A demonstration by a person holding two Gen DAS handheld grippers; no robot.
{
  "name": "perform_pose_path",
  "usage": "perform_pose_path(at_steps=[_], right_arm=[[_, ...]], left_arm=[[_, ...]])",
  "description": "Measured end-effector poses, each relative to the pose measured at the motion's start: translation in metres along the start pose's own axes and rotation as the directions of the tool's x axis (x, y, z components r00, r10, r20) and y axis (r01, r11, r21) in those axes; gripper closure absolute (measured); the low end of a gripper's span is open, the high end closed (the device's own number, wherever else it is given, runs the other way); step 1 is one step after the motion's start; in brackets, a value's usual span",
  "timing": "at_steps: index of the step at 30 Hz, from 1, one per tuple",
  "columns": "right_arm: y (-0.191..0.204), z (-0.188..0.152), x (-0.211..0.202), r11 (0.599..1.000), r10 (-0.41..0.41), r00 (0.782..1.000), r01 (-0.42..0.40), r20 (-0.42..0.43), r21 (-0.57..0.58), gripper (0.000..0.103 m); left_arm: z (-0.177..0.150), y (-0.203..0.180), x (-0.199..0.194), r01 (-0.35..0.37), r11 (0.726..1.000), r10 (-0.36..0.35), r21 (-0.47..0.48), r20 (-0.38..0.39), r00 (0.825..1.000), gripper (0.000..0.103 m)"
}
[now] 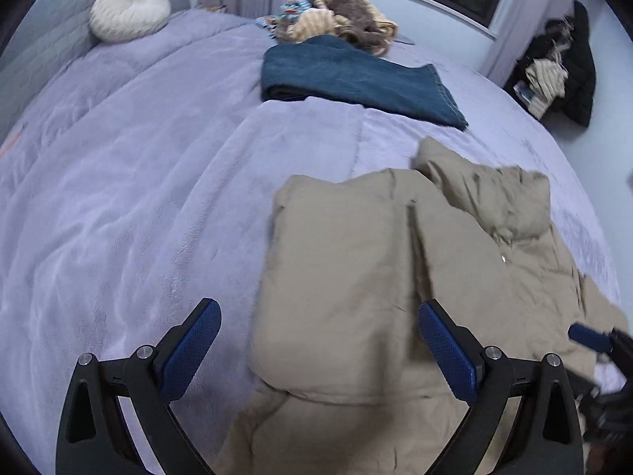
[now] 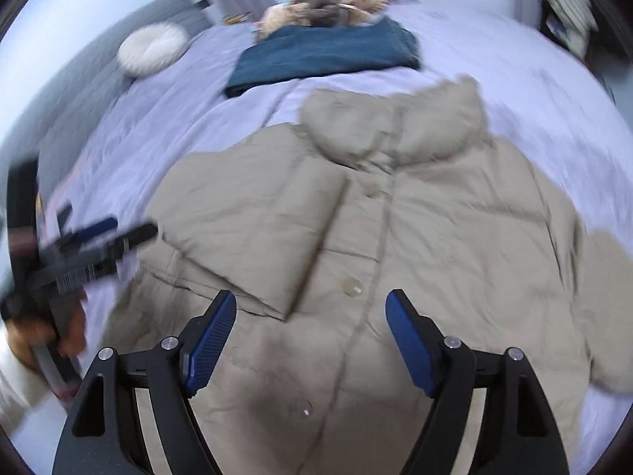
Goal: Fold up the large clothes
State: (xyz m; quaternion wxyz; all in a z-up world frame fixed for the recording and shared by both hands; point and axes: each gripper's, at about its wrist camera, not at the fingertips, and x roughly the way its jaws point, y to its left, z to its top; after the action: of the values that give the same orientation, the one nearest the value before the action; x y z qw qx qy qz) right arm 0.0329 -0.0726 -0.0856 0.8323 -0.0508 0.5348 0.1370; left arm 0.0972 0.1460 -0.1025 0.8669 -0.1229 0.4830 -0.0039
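Observation:
A large beige puffer coat lies front up on the lilac bed cover, hood toward the far end. Its left sleeve is folded over the chest. The coat also shows in the left wrist view. My left gripper is open and empty above the coat's left edge; it also appears blurred in the right wrist view. My right gripper is open and empty above the coat's button line. Its tip shows at the right edge of the left wrist view.
A folded dark blue garment lies further up the bed, with a pile of tan and brown clothes behind it. A round white cushion rests by the grey headboard. Dark clothes hang on the right wall. The lilac cover spreads left.

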Motion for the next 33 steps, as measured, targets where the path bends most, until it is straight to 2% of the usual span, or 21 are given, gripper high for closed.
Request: perform_pose_path(at_steps=[2, 4, 6, 7, 8, 9, 10, 11, 13, 15, 17, 19, 21, 22, 23, 24, 25, 26, 28, 30, 33], right_arm=[[0.026, 0.005, 0.010, 0.994, -0.067, 0.998, 0.067, 0.000, -0.088, 0.022], [0.043, 0.012, 0.021, 0.983, -0.108, 0.994, 0.110, 0.018, -0.145, 0.022], [0.053, 0.018, 0.037, 0.970, -0.153, 0.988, 0.155, 0.024, -0.186, 0.022], [0.055, 0.019, 0.044, 0.965, -0.168, 0.986, 0.168, 0.018, -0.199, 0.022], [0.056, 0.021, 0.051, 0.962, -0.182, 0.983, 0.181, 0.014, -0.205, 0.022], [0.056, 0.022, 0.056, 0.961, -0.192, 0.981, 0.190, 0.013, -0.203, 0.022], [0.054, 0.024, 0.059, 0.961, -0.202, 0.979, 0.202, 0.018, -0.188, 0.025], [0.049, 0.026, 0.059, 0.966, -0.203, 0.979, 0.205, 0.031, -0.160, 0.052], [0.029, 0.028, 0.049, 0.979, -0.194, 0.979, 0.197, 0.057, -0.044, 0.102], [0.000, 0.025, 0.035, 0.978, -0.191, 0.977, 0.182, 0.089, 0.106, 0.102], [-0.039, 0.014, 0.026, 0.944, -0.188, 0.979, 0.157, 0.081, 0.290, 0.102], [-0.077, -0.003, 0.028, 0.874, -0.165, 0.986, 0.129, 0.036, 0.468, 0.102], [-0.110, -0.025, 0.036, 0.791, -0.092, 0.996, 0.085, -0.019, 0.606, 0.102], [-0.118, -0.033, 0.037, 0.770, -0.037, 0.999, 0.035, -0.009, 0.638, 0.102], [-0.117, -0.034, 0.034, 0.782, -0.017, 1.000, 0.010, 0.006, 0.623, 0.100], [-0.106, -0.030, 0.026, 0.828, -0.032, 0.999, 0.012, 0.027, 0.561, 0.100], [-0.090, -0.025, 0.020, 0.879, -0.047, 0.998, 0.019, 0.045, 0.476, 0.094], [-0.071, -0.019, 0.015, 0.921, -0.045, 0.997, 0.017, 0.062, 0.389, 0.065], [-0.031, -0.010, 0.008, 0.970, -0.011, 0.994, -0.015, 0.105, 0.243, 0.018], [0.006, -0.004, 0.012, 0.994, 0.005, 0.994, -0.016, 0.107, 0.106, 0.018], [0.061, -0.002, 0.029, 0.985, -0.096, 0.989, 0.111, 0.113, -0.131, 0.018]], left_arm=[[0.016, 0.028, 0.022, 0.073, 0.993, -0.079, -0.093, -0.055, 0.995, 0.003], [0.029, 0.049, 0.051, 0.163, 0.969, -0.187, -0.184, -0.122, 0.975, 0.003], [0.037, 0.059, 0.079, 0.203, 0.947, -0.249, -0.249, -0.173, 0.953, 0.004], [0.040, 0.058, 0.087, 0.217, 0.941, -0.269, -0.260, -0.185, 0.945, 0.021], [0.043, 0.057, 0.094, 0.226, 0.939, -0.278, -0.259, -0.188, 0.942, 0.033], [0.043, 0.055, 0.095, 0.237, 0.939, -0.286, -0.250, -0.184, 0.940, 0.059], [0.046, 0.047, 0.094, 0.253, 0.941, -0.293, -0.224, -0.165, 0.942, 0.073], [0.047, 0.040, 0.088, 0.239, 0.953, -0.267, -0.184, -0.143, 0.953, 0.073], [0.048, 0.020, 0.075, 0.179, 0.982, -0.184, -0.057, -0.098, 0.978, 0.073], [0.045, 0.009, 0.074, 0.123, 0.992, -0.120, 0.024, -0.088, 0.989, 0.073], [0.045, 0.008, 0.078, 0.093, 0.995, -0.088, 0.048, -0.090, 0.992, 0.073], [0.043, 0.010, 0.084, 0.085, 0.996, -0.080, 0.042, -0.098, 0.992, 0.073], [0.043, 0.009, 0.087, 0.075, 0.996, -0.069, 0.048, -0.102, 0.992, 0.073], [0.043, 0.008, 0.087, 0.071, 0.996, -0.065, 0.057, -0.100, 0.993, 0.073], [0.042, 0.007, 0.086, 0.066, 0.995, -0.059, 0.073, -0.098, 0.993, 0.073], [0.043, 0.005, 0.085, 0.063, 0.994, -0.054, 0.086, -0.097, 0.994, 0.073], [0.040, 0.007, 0.083, 0.063, 0.994, -0.054, 0.090, -0.097, 0.994, 0.073], [0.040, 0.007, 0.083, 0.065, 0.994, -0.056, 0.089, -0.099, 0.994, 0.073], [0.041, 0.010, 0.080, 0.071, 0.995, -0.063, 0.077, -0.100, 0.993, 0.073], [0.042, 0.012, 0.078, 0.078, 0.994, -0.071, 0.072, -0.100, 0.992, 0.073], [0.041, 0.014, 0.078, 0.086, 0.994, -0.078, 0.071, -0.104, 0.991, 0.073]])
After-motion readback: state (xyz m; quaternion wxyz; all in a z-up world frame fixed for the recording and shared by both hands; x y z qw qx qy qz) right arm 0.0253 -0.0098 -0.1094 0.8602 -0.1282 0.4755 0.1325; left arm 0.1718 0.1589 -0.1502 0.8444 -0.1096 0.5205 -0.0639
